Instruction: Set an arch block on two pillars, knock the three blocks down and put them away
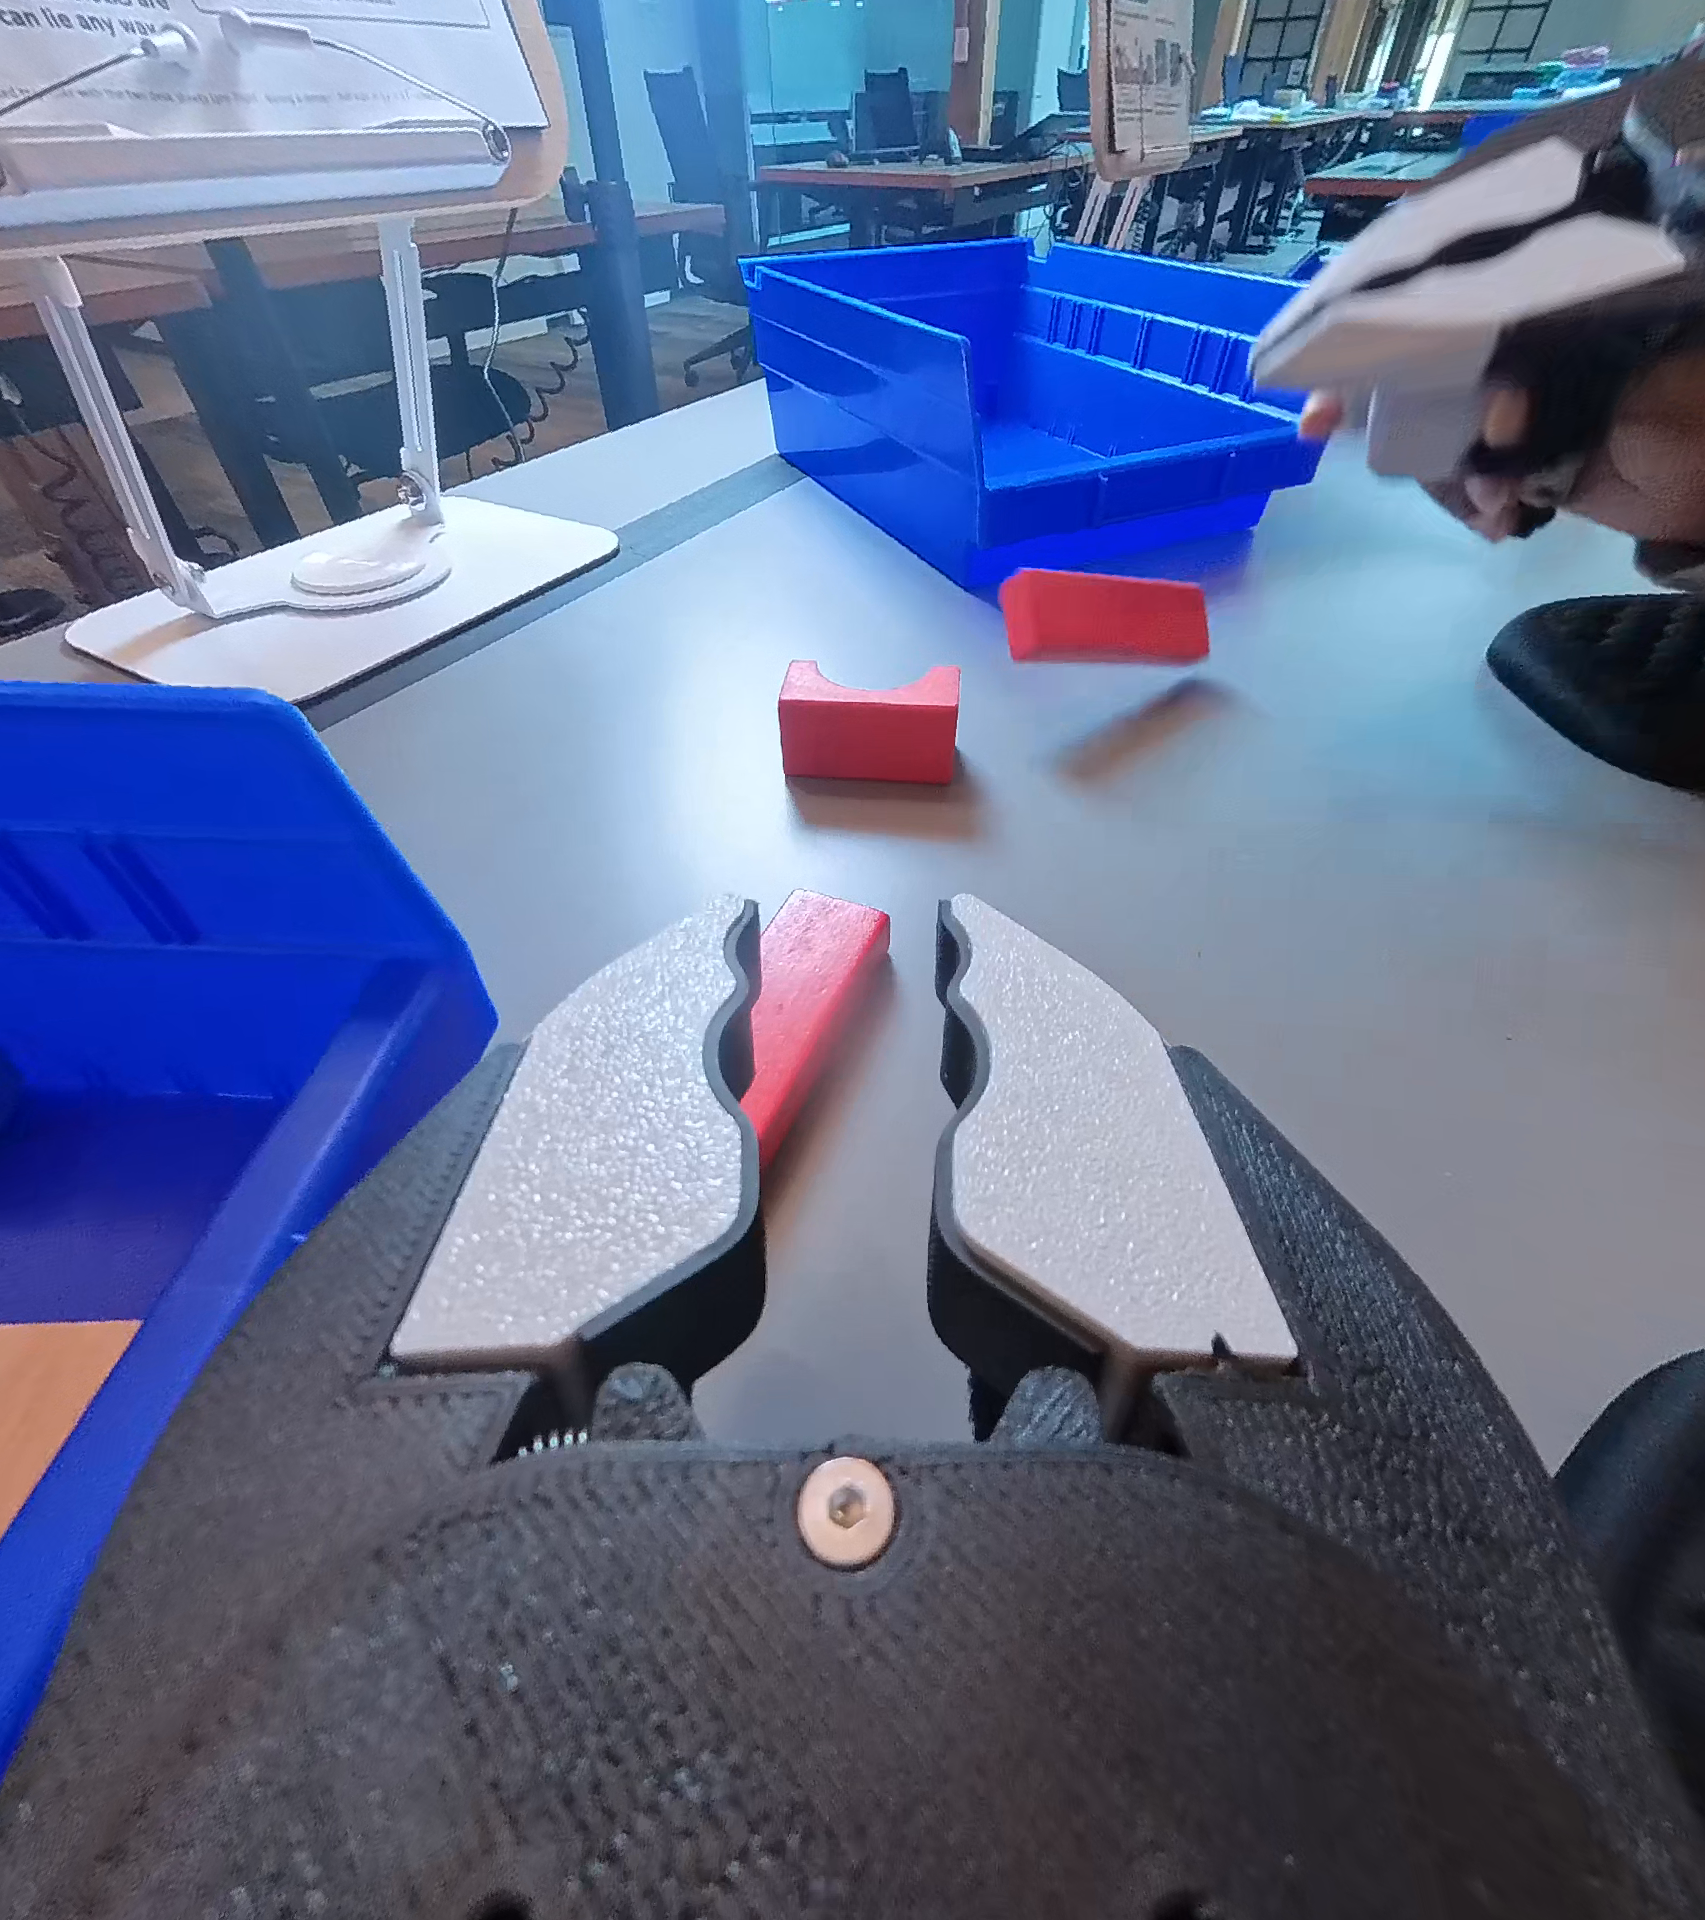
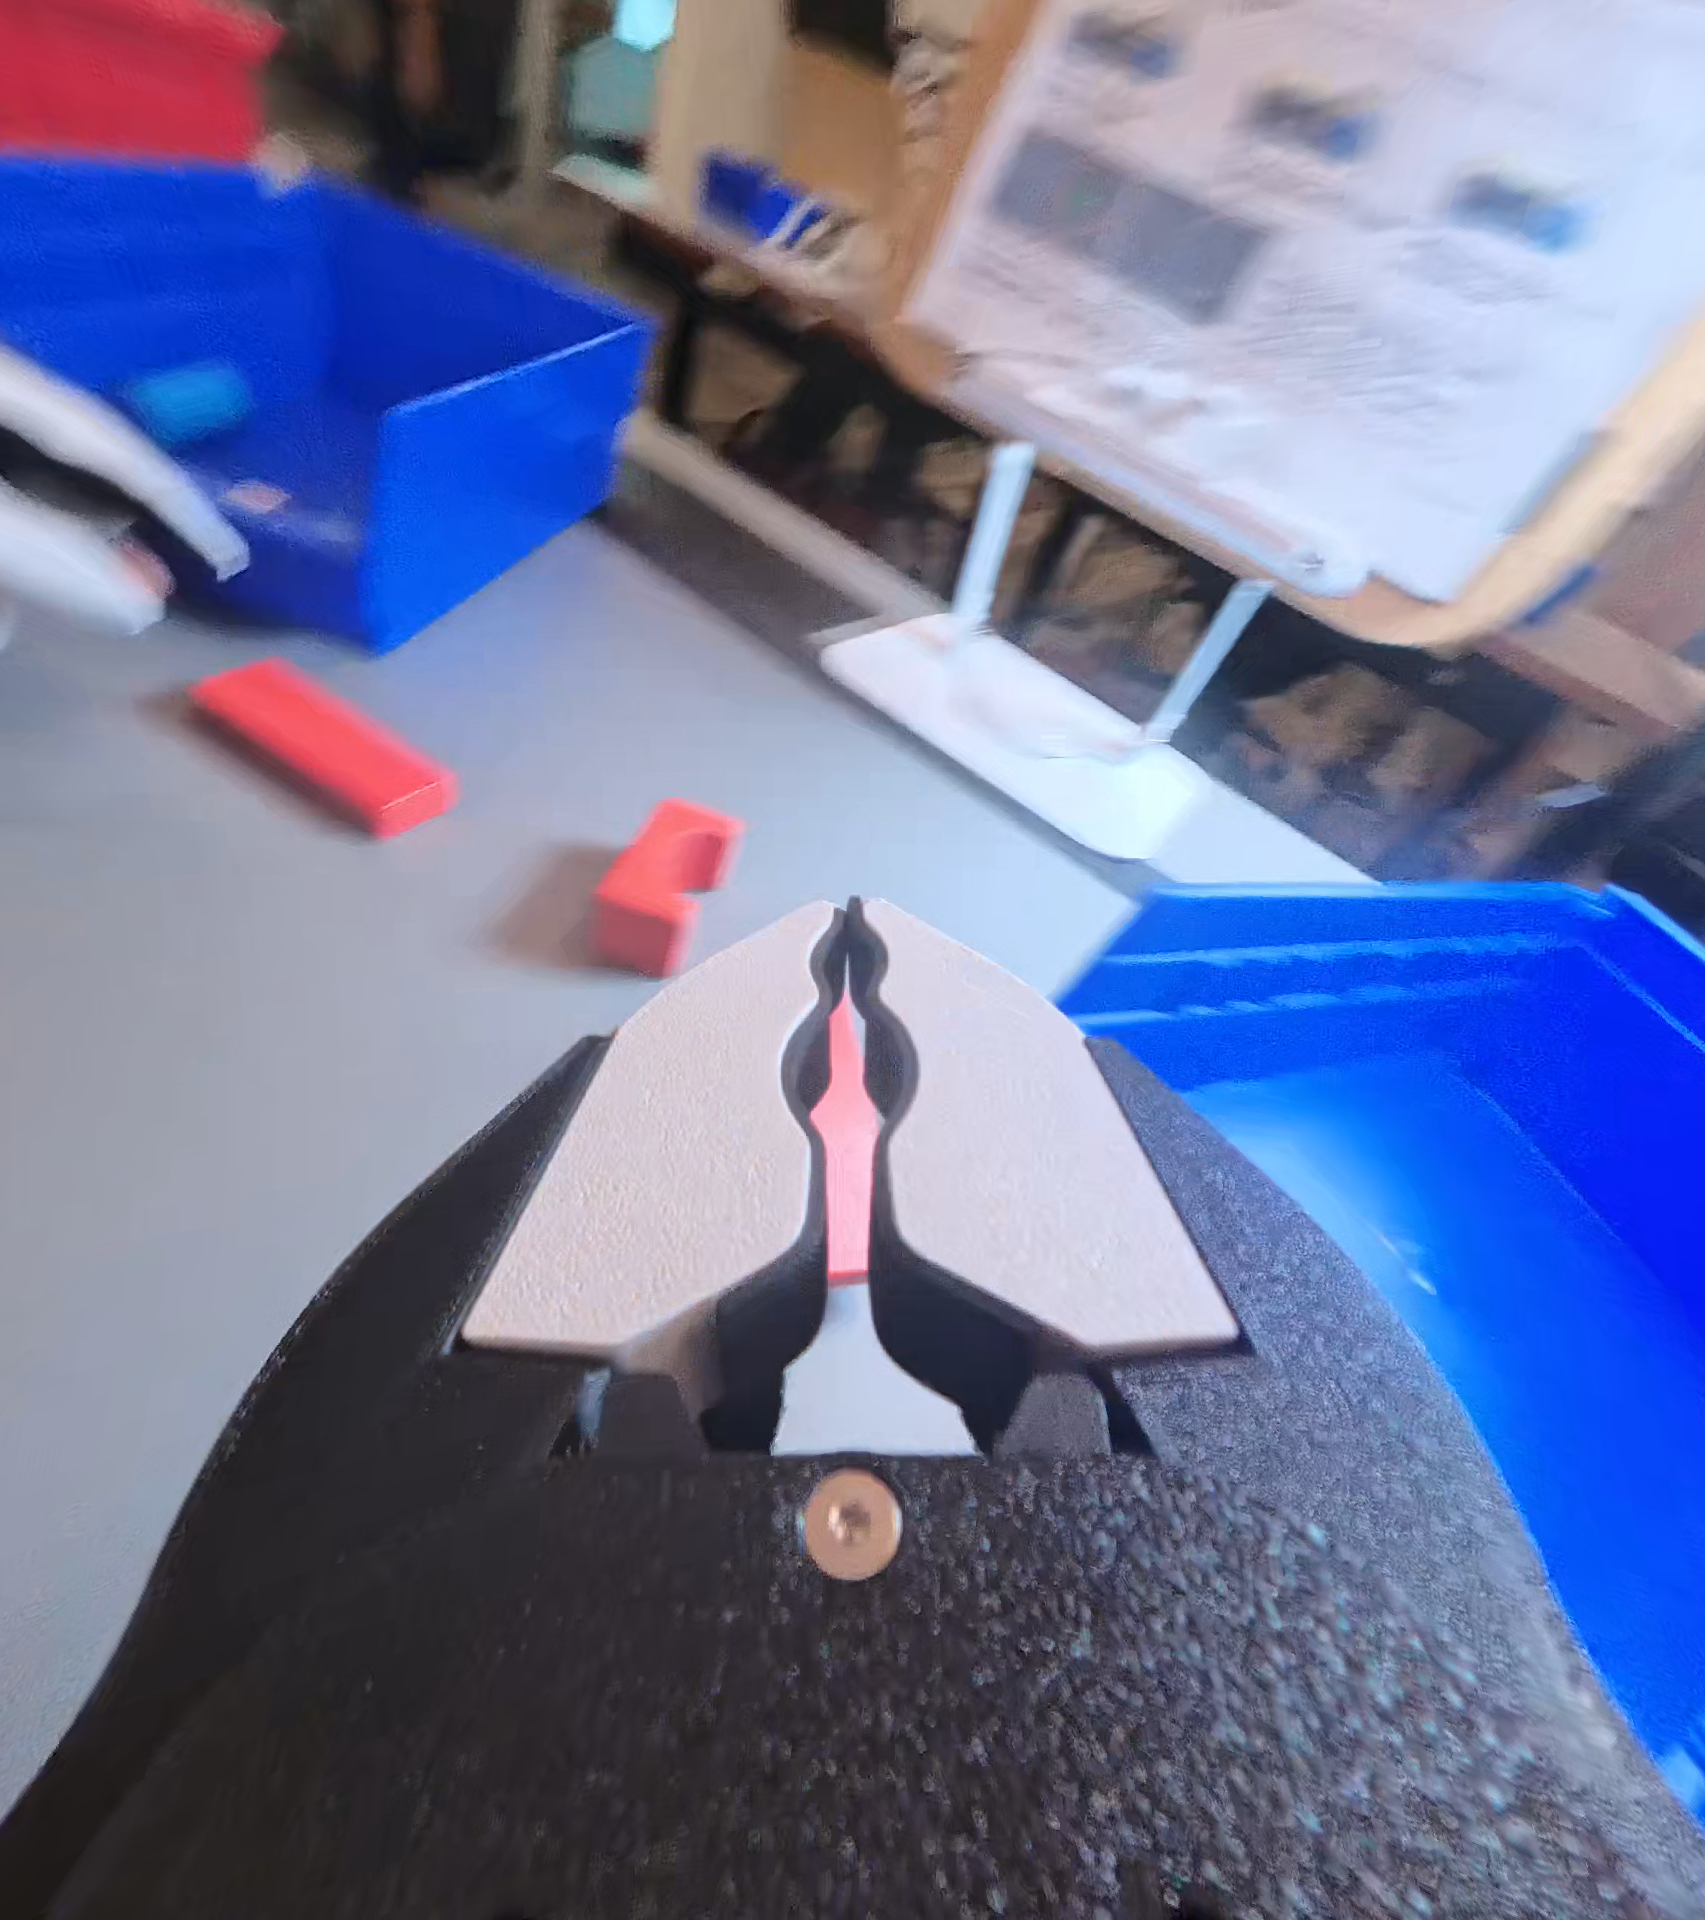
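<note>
Three red blocks lie on the grey table point(image 1: 1347, 987). My left gripper point(image 1: 843, 914) is open, low over the table, with one red pillar point(image 1: 817, 997) lying between its fingers, close to the left one. The red arch block point(image 1: 869, 722) lies beyond it, notch up. A second red pillar point(image 1: 1102, 613) lies by the far blue bin point(image 1: 931, 416). My right gripper point(image 2: 848, 914) is shut and empty, raised above that pillar, which shows as a red strip point(image 2: 843, 1143) through the finger gap. The right wrist view also shows the arch point(image 2: 666, 883), the first pillar point(image 2: 323, 743) and my left gripper point(image 2: 188, 582).
A second blue bin point(image 1: 204, 935) stands close on the left, holding a blue piece point(image 2: 188, 400) and a wooden block point(image 1: 6, 1434). A white document stand point(image 1: 339, 582) is at the table's far edge. A person's gloved hand point(image 1: 1606, 436) holds the right gripper point(image 1: 1269, 364). Tip to tip, the grippers are about 25 centimeters apart.
</note>
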Available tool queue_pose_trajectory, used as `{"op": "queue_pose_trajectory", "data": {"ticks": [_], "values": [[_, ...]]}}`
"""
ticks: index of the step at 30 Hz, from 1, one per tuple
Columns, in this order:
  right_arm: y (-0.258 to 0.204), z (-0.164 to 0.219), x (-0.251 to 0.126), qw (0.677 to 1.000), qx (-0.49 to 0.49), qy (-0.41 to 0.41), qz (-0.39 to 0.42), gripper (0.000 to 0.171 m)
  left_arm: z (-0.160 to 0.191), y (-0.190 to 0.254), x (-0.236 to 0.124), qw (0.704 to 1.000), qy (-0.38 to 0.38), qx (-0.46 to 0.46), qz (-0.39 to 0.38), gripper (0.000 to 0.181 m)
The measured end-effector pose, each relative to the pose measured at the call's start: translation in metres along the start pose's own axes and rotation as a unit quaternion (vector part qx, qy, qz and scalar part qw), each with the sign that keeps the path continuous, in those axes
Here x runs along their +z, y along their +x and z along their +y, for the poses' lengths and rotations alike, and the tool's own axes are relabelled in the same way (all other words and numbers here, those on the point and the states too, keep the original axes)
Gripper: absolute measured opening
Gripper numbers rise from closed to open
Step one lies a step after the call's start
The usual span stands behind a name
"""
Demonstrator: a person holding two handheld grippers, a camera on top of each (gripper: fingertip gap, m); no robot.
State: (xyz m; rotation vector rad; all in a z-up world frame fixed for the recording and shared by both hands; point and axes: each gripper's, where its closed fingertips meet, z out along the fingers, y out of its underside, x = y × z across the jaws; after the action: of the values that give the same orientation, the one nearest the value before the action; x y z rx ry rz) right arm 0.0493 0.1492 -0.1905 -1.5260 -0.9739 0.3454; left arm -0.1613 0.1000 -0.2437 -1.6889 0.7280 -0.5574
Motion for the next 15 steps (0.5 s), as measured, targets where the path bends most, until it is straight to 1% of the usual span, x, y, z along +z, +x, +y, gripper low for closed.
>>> {"op": "queue_pose_trajectory", "data": {"ticks": [2,3,4,5,6,8,9,10,12,14,15], "values": [[0.043,0.001,-0.016,0.997,0.040,0.018,0.067,0.000,0.000,0.000,0.000,1.000,0.002,-0.001,0.000,0.033],[0.058,0.008,-0.021,0.995,0.050,0.015,0.085,0.000,0.000,-0.001,0.000,1.000,0.002,-0.002,-0.001,0.033],[0.064,0.016,-0.022,0.995,0.054,0.004,0.080,0.000,0.000,-0.001,0.000,1.000,0.002,-0.003,-0.001,0.033],[0.063,0.025,-0.021,0.997,0.054,-0.009,0.061,0.001,0.000,-0.001,0.000,1.000,0.002,-0.004,-0.001,0.033],[0.057,0.035,-0.017,0.998,0.054,-0.027,0.034,0.007,0.000,-0.001,0.000,1.000,0.002,-0.004,-0.001,0.033],[0.041,0.057,-0.005,0.994,0.065,-0.085,-0.013,0.025,0.000,-0.001,0.000,1.000,0.001,-0.004,-0.002,0.033],[0.035,0.068,0.000,0.991,0.065,-0.118,-0.021,0.034,0.000,-0.001,0.000,1.000,0.001,-0.005,-0.002,0.032],[0.032,0.080,0.005,0.987,0.059,-0.151,-0.022,0.040,0.000,-0.001,0.000,1.000,0.001,-0.005,-0.002,0.032],[0.032,0.106,0.009,0.975,0.050,-0.214,-0.011,0.045,0.000,-0.001,0.000,1.000,0.001,-0.004,-0.001,0.032],[0.035,0.131,0.009,0.959,0.080,-0.270,0.000,0.052,0.000,-0.001,0.000,1.000,0.000,-0.003,0.000,0.032],[0.039,0.136,0.010,0.956,0.101,-0.275,0.008,0.055,0.001,0.000,0.000,1.000,-0.001,-0.002,0.001,0.032]]}}
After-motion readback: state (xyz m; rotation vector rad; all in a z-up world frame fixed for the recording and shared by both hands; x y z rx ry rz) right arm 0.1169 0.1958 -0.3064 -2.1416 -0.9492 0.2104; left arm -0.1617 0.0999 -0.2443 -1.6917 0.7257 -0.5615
